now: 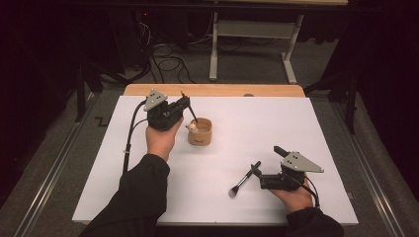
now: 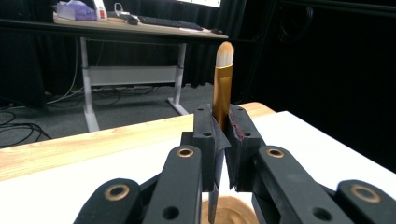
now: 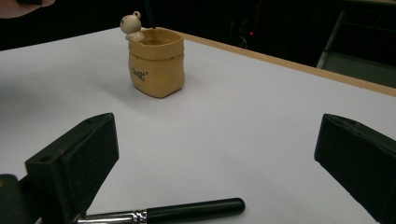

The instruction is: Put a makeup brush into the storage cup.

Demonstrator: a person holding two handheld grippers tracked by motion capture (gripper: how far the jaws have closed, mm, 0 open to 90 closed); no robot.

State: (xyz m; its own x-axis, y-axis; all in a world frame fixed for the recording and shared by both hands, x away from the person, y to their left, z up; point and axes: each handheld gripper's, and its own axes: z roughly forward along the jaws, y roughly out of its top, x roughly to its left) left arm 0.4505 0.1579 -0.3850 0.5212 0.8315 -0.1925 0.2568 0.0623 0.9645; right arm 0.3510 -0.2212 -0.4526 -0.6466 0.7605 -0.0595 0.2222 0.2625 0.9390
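- High view: white worktop (image 1: 296, 118) carries a tan holder cup (image 1: 200, 132), with a small bear figure on its rim
- Left claw (image 1: 184, 104) is clamped on a gold-handled brush (image 2: 222, 84), bristles up, its lower end over the cup's mouth; likely nearly stowed
- Right claw (image 1: 269, 175) gapes wide around a black-handled brush (image 1: 244, 180) lying flat on the worktop, not yet gripped, so that one is left

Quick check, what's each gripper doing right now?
Left gripper: closed on a gold-handled brush, held over the tan pot.
Right gripper: open, holding nothing; a black-handled brush lies on the table between its jaws.
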